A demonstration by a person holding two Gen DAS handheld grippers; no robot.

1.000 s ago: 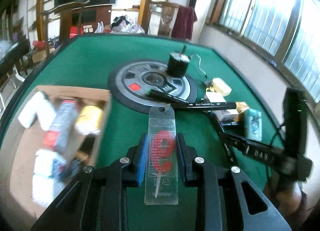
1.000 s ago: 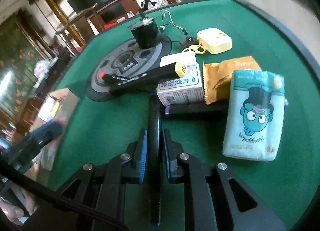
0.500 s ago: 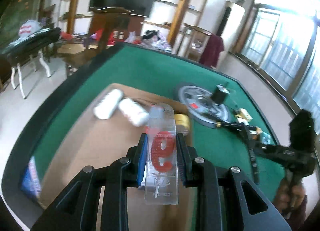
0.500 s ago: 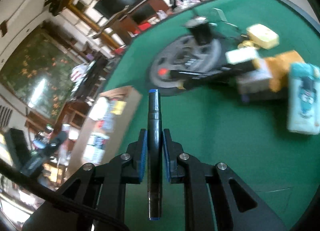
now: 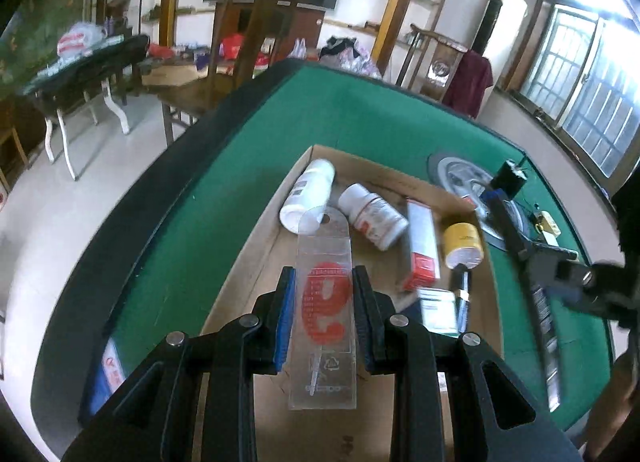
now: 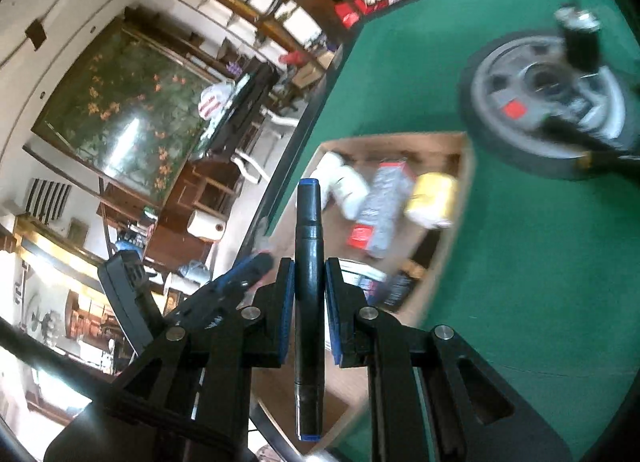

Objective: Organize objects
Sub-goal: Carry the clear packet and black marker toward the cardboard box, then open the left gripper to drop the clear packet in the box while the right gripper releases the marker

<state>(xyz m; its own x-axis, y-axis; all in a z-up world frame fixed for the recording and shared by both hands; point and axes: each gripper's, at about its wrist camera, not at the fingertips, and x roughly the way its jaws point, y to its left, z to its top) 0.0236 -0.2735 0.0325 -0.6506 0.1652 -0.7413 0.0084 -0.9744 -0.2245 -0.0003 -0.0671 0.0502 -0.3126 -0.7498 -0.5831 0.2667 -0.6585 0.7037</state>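
Observation:
My left gripper point(image 5: 323, 276) is shut on a clear plastic packet point(image 5: 325, 310) holding a red number-nine candle. It hangs over the open cardboard box point(image 5: 260, 258) on the green table point(image 5: 360, 113). My right gripper point(image 6: 309, 274) is shut on a black marker point(image 6: 308, 221) with blue ends, held in the air at the near side of the cardboard box point(image 6: 466, 165). The left wrist view shows that marker point(image 5: 510, 225) slanting in from the right. In the right wrist view the left gripper point(image 6: 244, 270) is a blur at the left.
In the box lie two white bottles point(image 5: 310, 191) point(image 5: 372, 215), a red and white carton point(image 5: 422, 246), a yellow-lidded jar point(image 5: 462, 242) and smaller packs. A grey weight plate point(image 6: 500, 109) with a black motor point(image 6: 580, 41) on it lies beyond the box. Chairs and tables stand past the table's left edge.
Both grippers have swung left, away from the loose items by the weight plate, to the box. The right one lifted the marker off the table. Each grip stayed the same.

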